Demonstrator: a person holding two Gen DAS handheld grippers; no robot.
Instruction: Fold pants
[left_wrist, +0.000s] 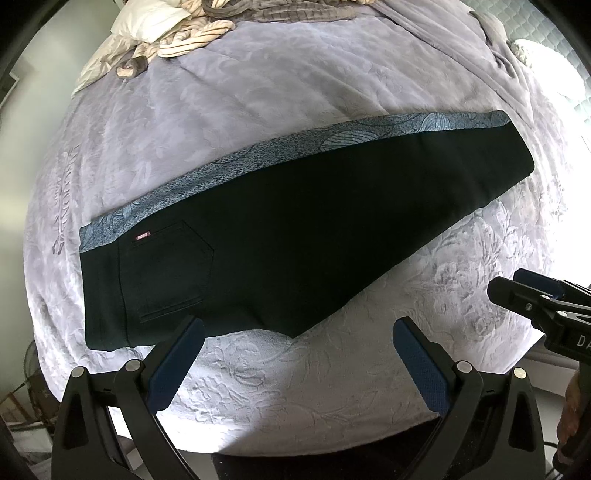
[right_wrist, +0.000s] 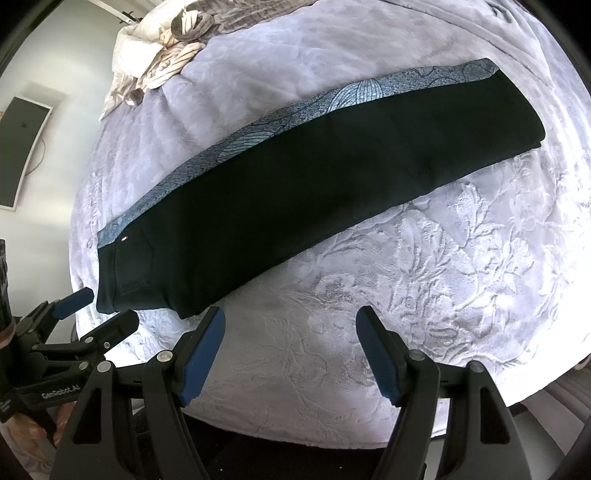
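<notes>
Home bedroom: bed (left_wrist: 258, 92), rumpled pillows (left_wrist: 155, 18).

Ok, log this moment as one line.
pants flat on bed, legs stacked | left gripper open | right gripper open | neither touching

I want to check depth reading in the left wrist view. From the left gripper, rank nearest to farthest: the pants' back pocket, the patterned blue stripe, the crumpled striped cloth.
From the left gripper, jaws open:
1. Back pocket, just ahead, left, at the waist end.
2. Patterned blue stripe, along the pants' far edge.
3. Crumpled striped cloth, at the far upper-left of the bed.
</notes>
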